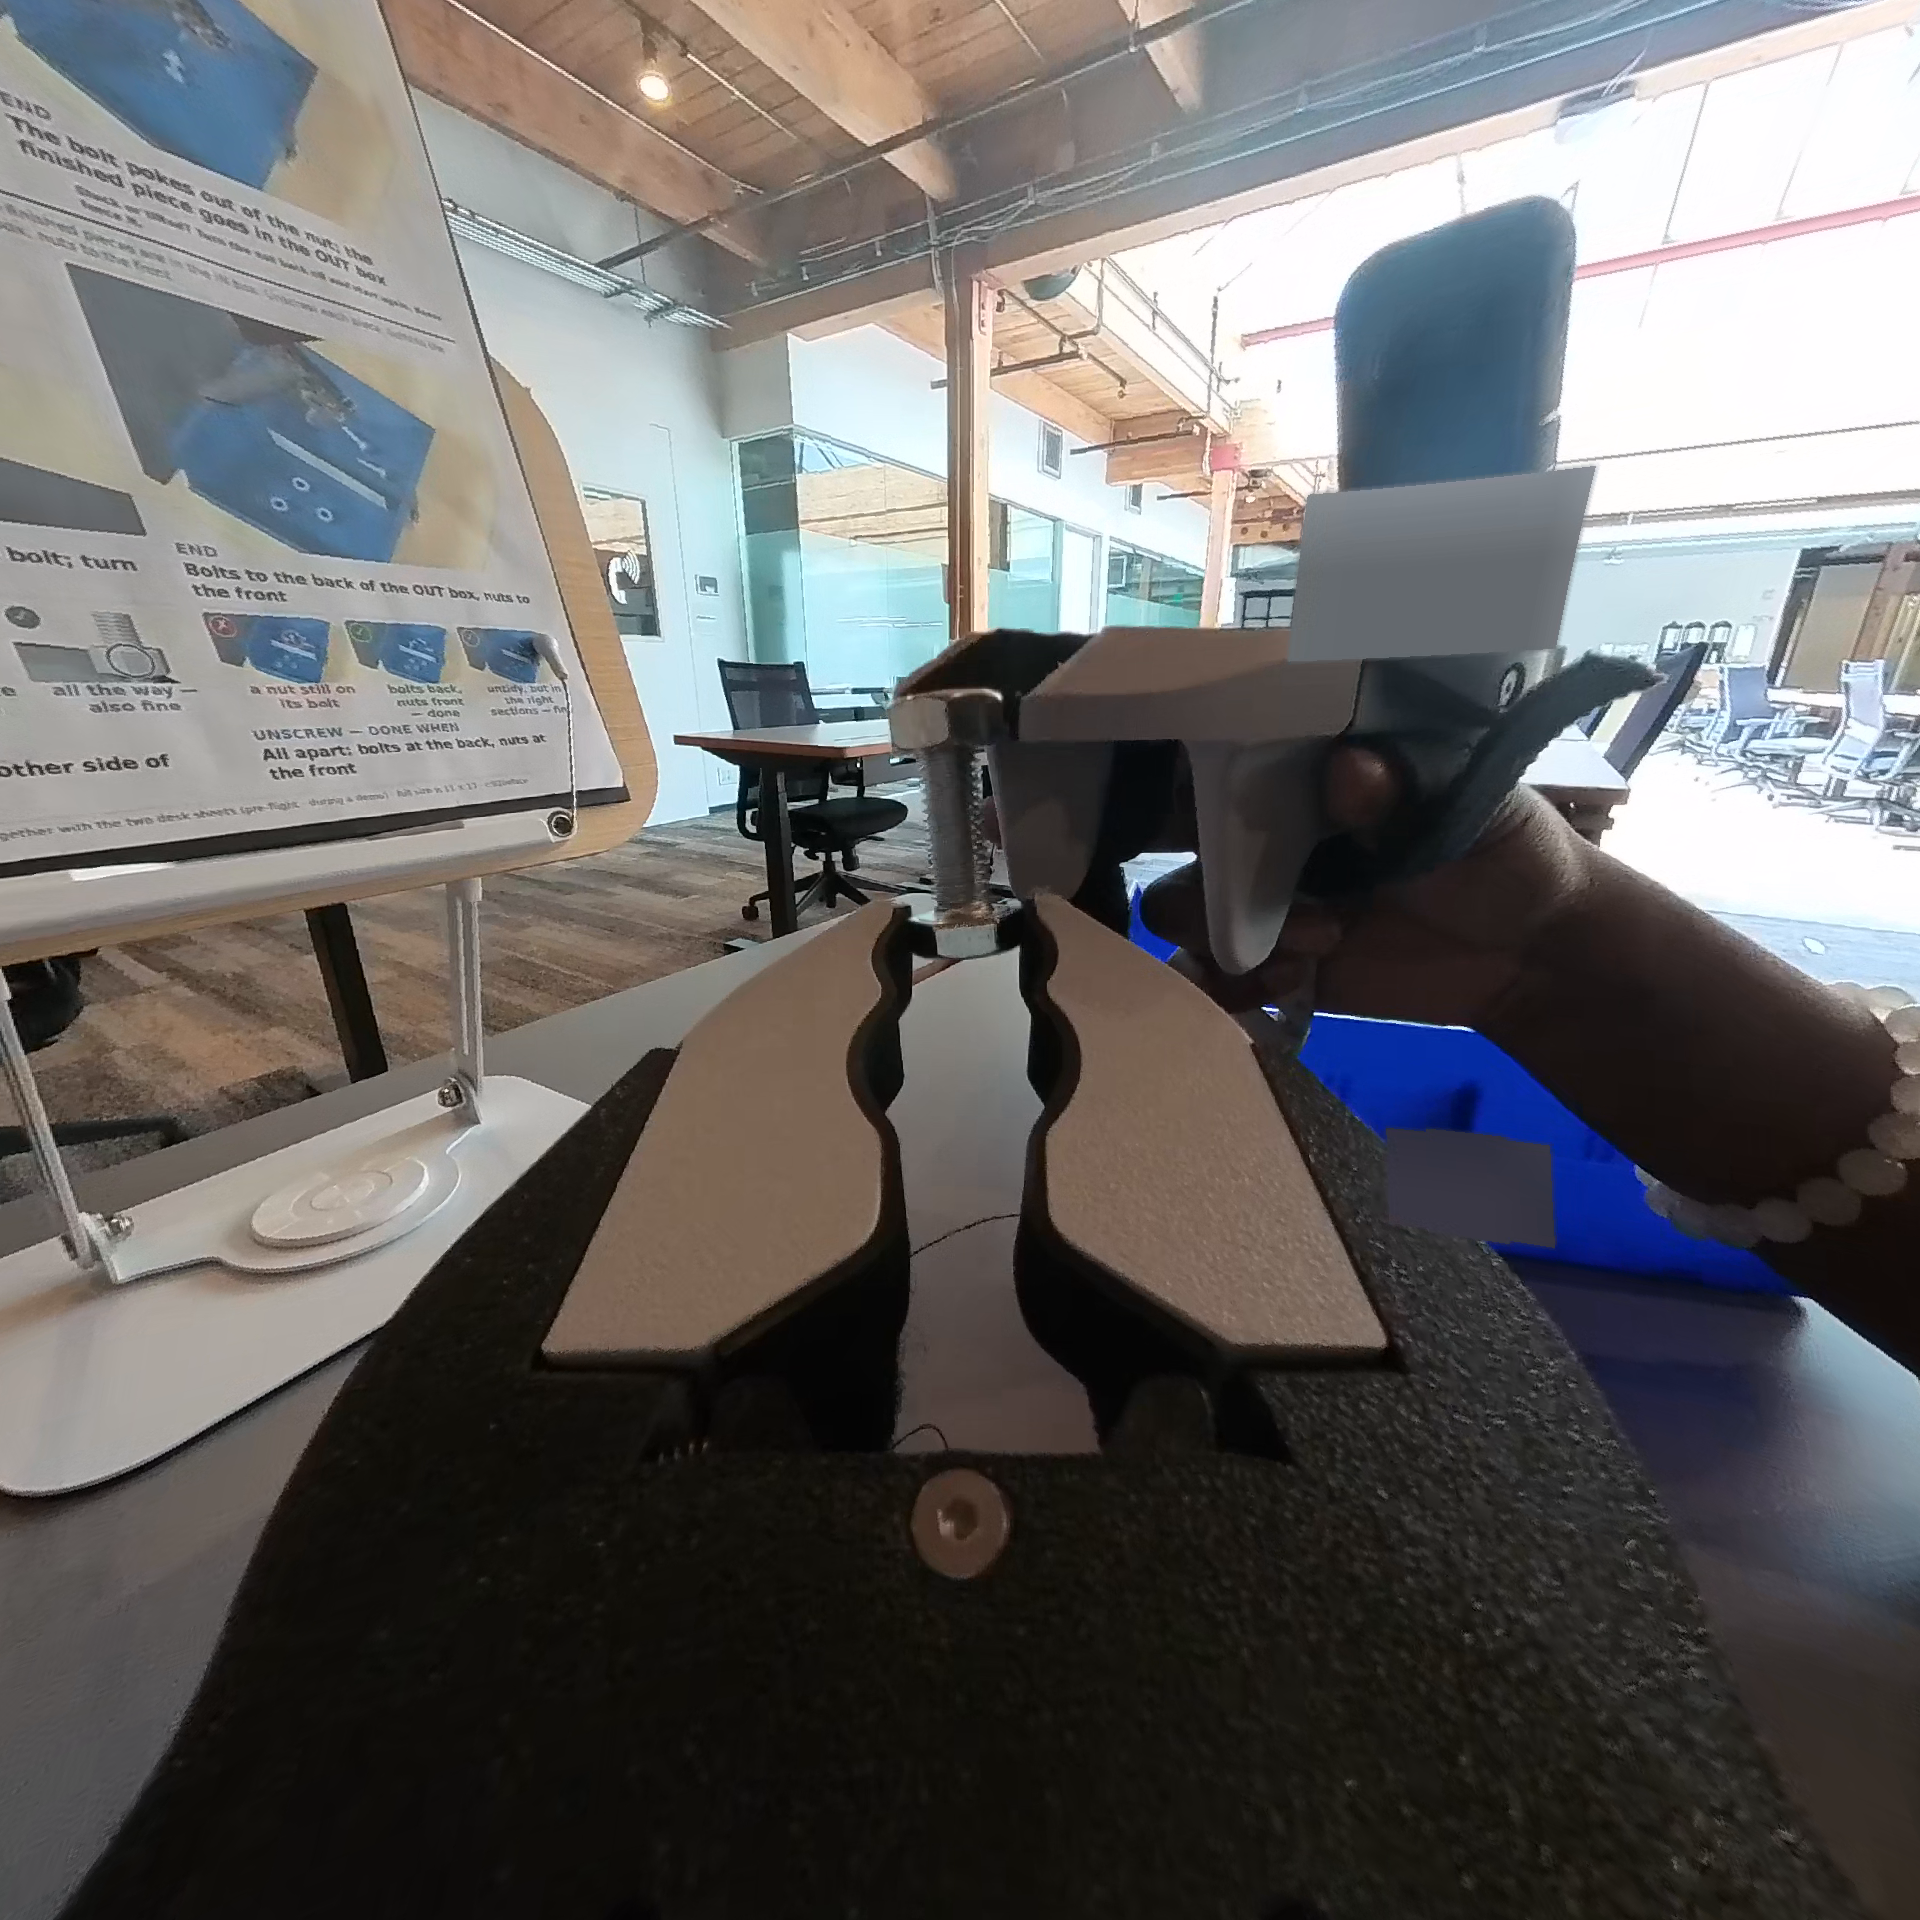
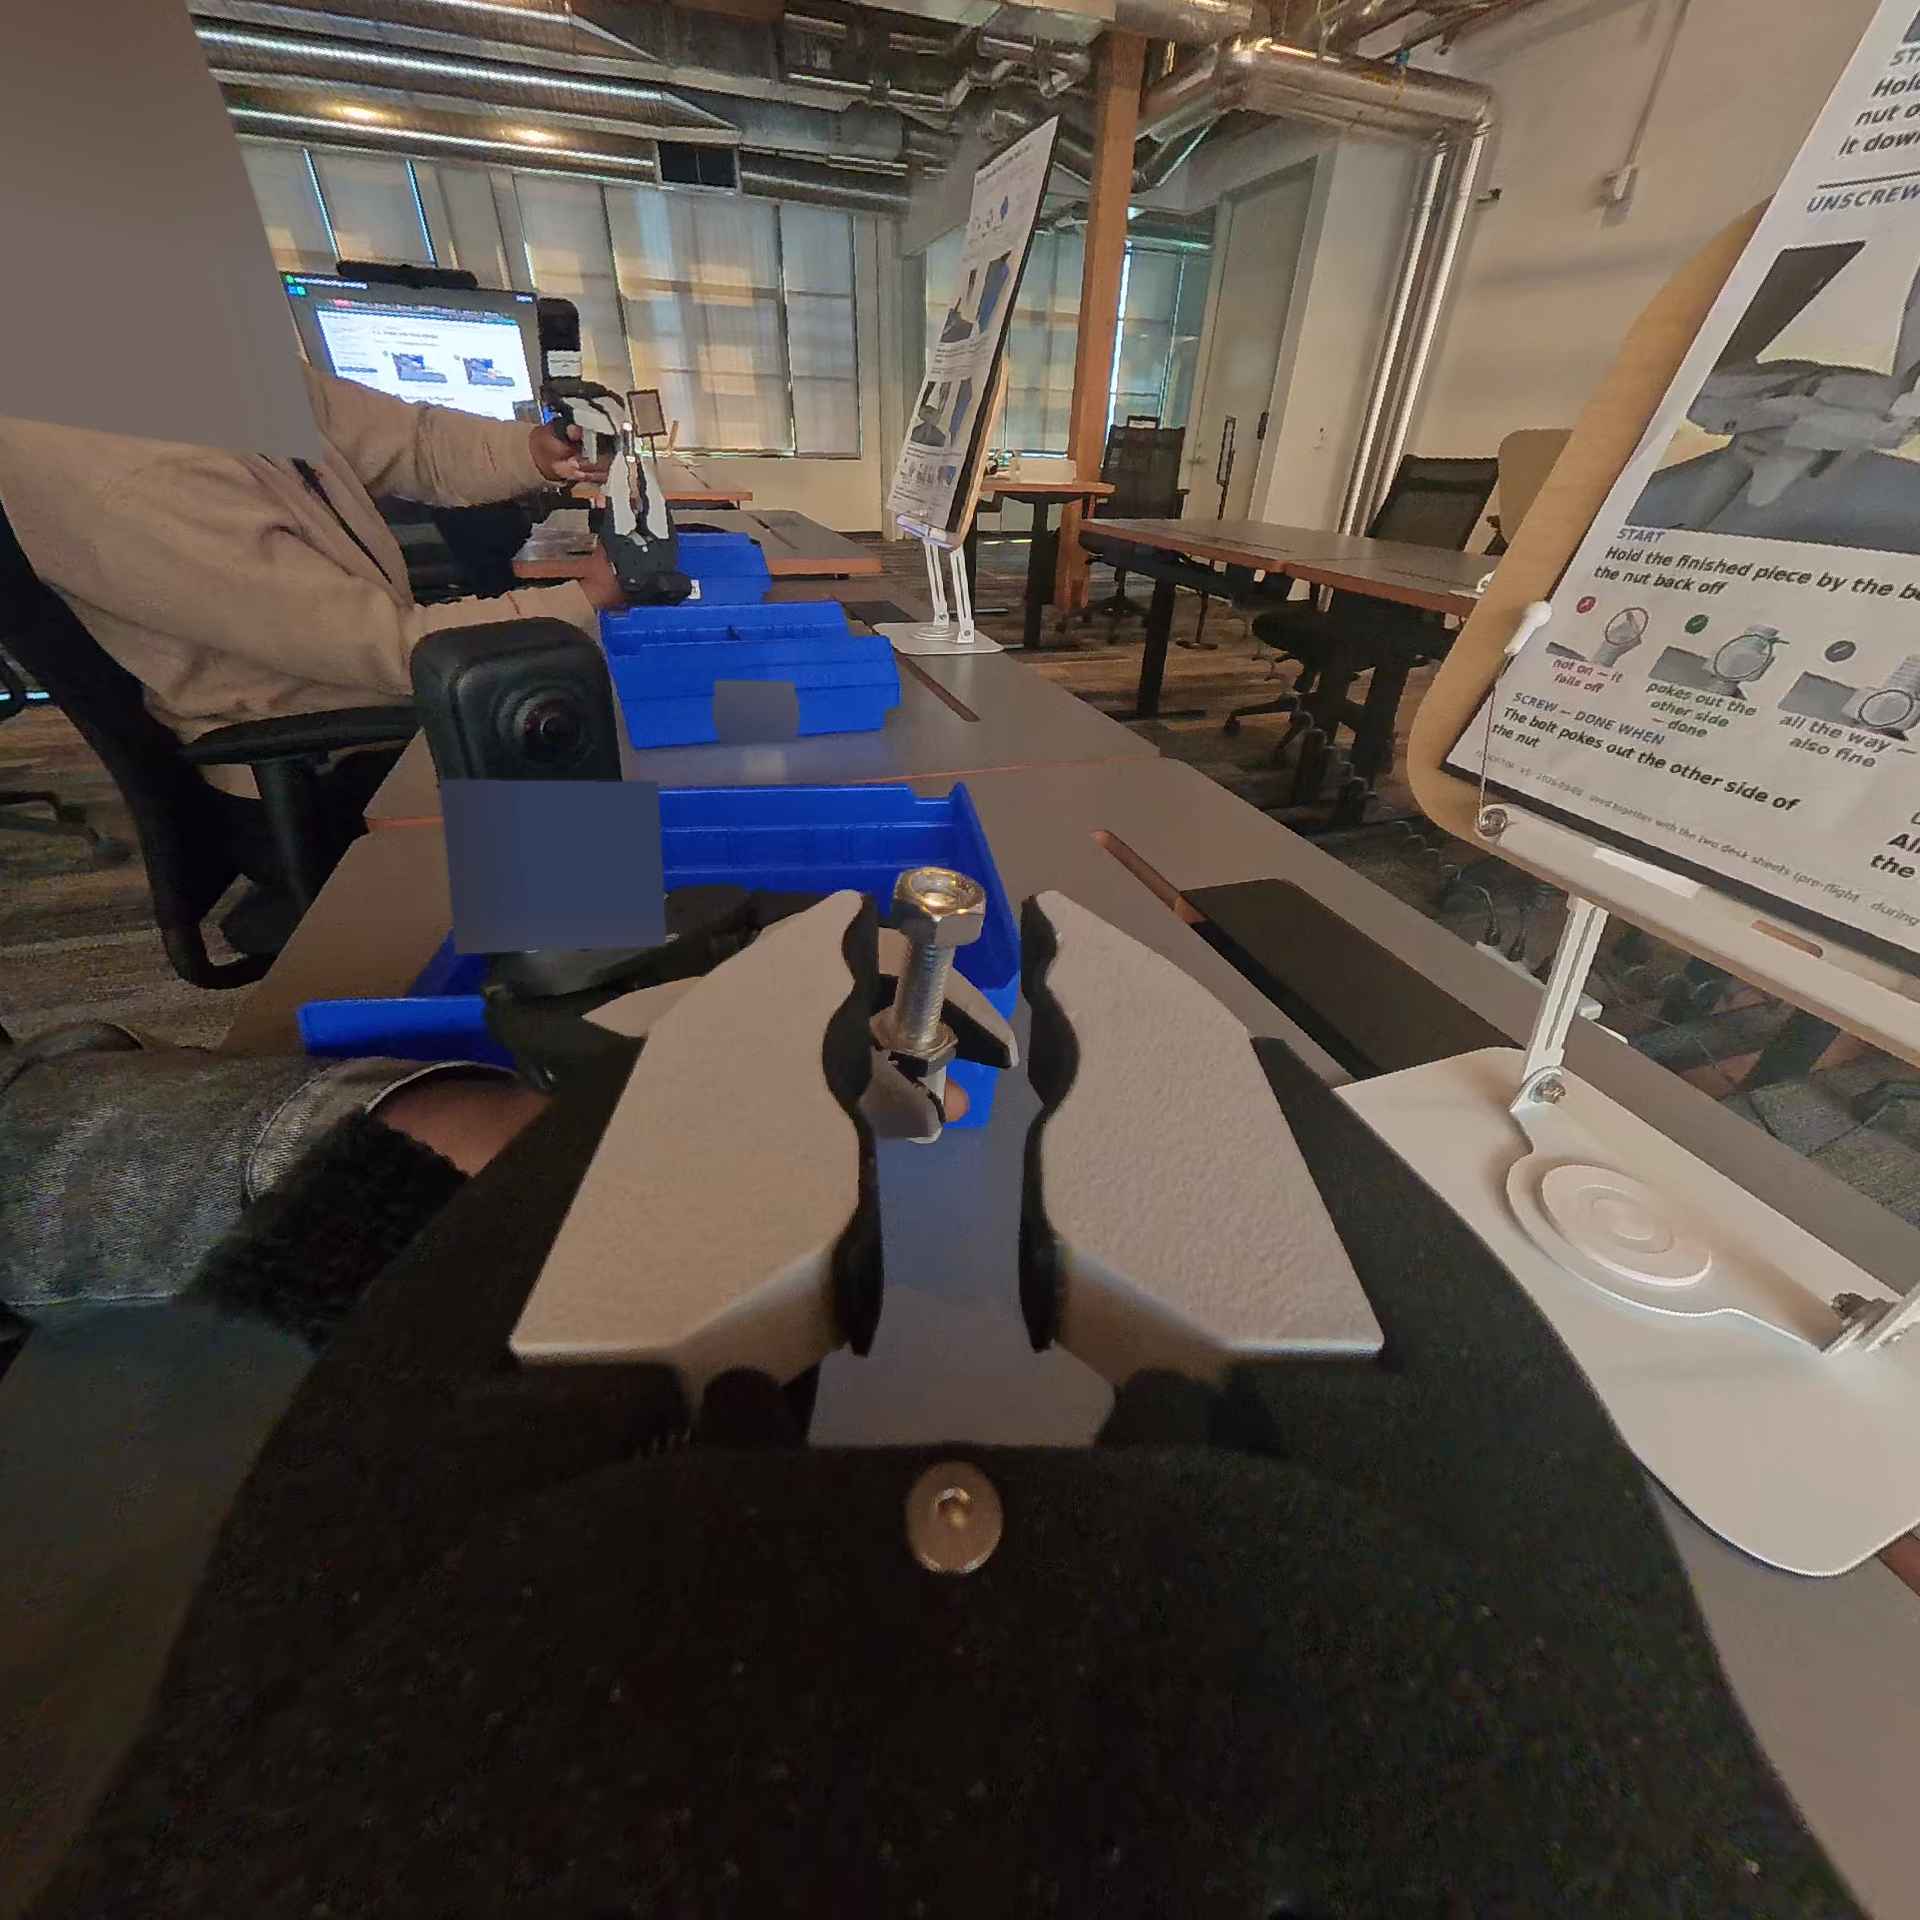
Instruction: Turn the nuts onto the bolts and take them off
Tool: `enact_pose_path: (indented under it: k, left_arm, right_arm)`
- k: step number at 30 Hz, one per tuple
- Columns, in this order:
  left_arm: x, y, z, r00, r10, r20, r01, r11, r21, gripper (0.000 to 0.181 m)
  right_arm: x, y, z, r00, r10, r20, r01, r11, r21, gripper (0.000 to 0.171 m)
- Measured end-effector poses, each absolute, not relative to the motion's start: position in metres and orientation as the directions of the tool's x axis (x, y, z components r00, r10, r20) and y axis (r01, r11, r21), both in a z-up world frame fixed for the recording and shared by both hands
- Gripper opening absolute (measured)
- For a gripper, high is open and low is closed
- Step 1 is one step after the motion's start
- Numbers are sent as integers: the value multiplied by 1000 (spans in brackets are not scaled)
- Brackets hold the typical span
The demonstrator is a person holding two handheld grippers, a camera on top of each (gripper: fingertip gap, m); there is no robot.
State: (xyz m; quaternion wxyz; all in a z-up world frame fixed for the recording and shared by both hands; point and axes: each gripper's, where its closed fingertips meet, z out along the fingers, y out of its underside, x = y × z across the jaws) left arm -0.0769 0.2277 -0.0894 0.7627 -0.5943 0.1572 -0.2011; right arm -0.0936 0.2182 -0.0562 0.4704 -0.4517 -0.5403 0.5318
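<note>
In the left wrist view my left gripper [image 1: 964,920] is shut on a silver hex nut [image 1: 961,940] at its fingertips. A silver bolt [image 1: 951,821] stands upright in the nut, head up. My right gripper [image 1: 961,681] comes in from the right at the bolt head. In the right wrist view the bolt head [image 2: 938,899] sits between the tips of my right gripper [image 2: 943,914], with a gap on each side. The jaws are open around it. Below, the left gripper [image 2: 935,1055] pinches the nut [image 2: 914,1042].
A blue bin [image 2: 831,831] sits on the grey table [image 2: 1091,810] just behind the bolt; it also shows in the left wrist view [image 1: 1455,1091]. An instruction sheet on a white stand [image 1: 260,468] is to one side [image 2: 1714,623]. Another person with grippers [image 2: 623,488] works farther along. My two grippers' fingertips are within a few centimetres of each other.
</note>
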Motion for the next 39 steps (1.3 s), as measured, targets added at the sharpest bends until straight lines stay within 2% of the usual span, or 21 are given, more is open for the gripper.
enact_pose_path:
  k: [8, 11, 13, 20, 23, 33, 35, 37, 39]
  left_arm:
    - [-76, 226, -88, 869, -495, -3, 121, 218, -968, 20]
    - [-79, 225, -85, 870, -493, 2, 129, 225, -966, 20]
    - [-80, 225, -85, 872, -490, 1, 128, 226, -966, 20]
    - [-76, 227, -89, 867, -499, 4, 128, 216, -968, 20]
    - [-75, 227, -89, 868, -497, 2, 126, 216, -968, 20]
    - [-74, 226, -89, 866, -500, -1, 126, 219, -968, 20]
    - [-74, 226, -89, 865, -501, 3, 129, 217, -968, 20]
    - [-75, 226, -88, 865, -501, 6, 134, 220, -966, 20]
    - [-75, 227, -88, 867, -498, 2, 129, 220, -967, 20]
  right_arm:
    - [-92, 221, -58, -139, 989, 43, 3, 43, -999, 22]
    - [-82, 235, -54, -76, 996, 53, -11, 52, -999, 6]
    - [-76, 238, -49, -79, 996, 43, -40, 40, -998, 4]
    - [-85, 223, -52, -132, 990, 39, -18, 37, -999, 29]
    - [-88, 219, -53, -149, 988, 25, -15, 23, -1000, 31]
    - [-91, 219, -56, -140, 989, 45, -7, 44, -999, 24]
    - [-89, 221, -56, -137, 989, 47, -14, 46, -999, 19]
    - [-86, 229, -56, -102, 994, 45, -17, 44, -999, 7]
    - [-81, 233, -54, -94, 994, 50, -34, 47, -998, 8]
